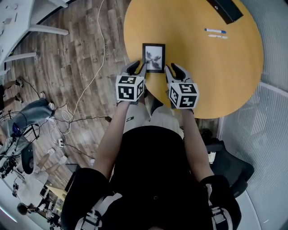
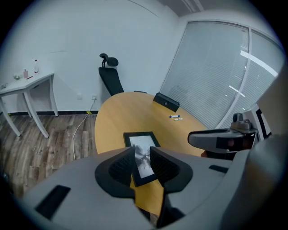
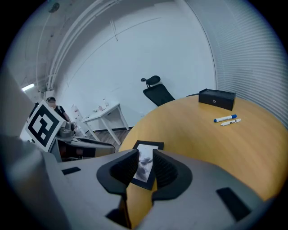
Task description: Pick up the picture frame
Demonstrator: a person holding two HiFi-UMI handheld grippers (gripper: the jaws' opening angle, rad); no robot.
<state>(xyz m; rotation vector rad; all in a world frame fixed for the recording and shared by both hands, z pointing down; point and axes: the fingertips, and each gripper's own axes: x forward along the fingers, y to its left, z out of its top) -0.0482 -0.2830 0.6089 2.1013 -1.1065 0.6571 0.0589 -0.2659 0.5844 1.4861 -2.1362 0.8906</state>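
A small black picture frame (image 1: 153, 57) with a grey print lies flat on the round wooden table (image 1: 211, 72), close to its near edge. My left gripper (image 1: 139, 68) hovers just short of the frame's near-left corner, and my right gripper (image 1: 173, 70) is at its near-right corner. Both are open and hold nothing. In the left gripper view the frame (image 2: 140, 141) shows through the gap of the left gripper (image 2: 142, 162), still beyond the fingertips. The right gripper view shows the same frame (image 3: 148, 148) past the right gripper (image 3: 145, 167).
A blue marker (image 1: 215, 31) and a white marker (image 1: 218, 36) lie at the table's far right, with a black box (image 1: 227, 9) beyond them. A white cable (image 1: 96, 67) runs over the wood floor at the left. An office chair (image 2: 110, 76) stands behind the table.
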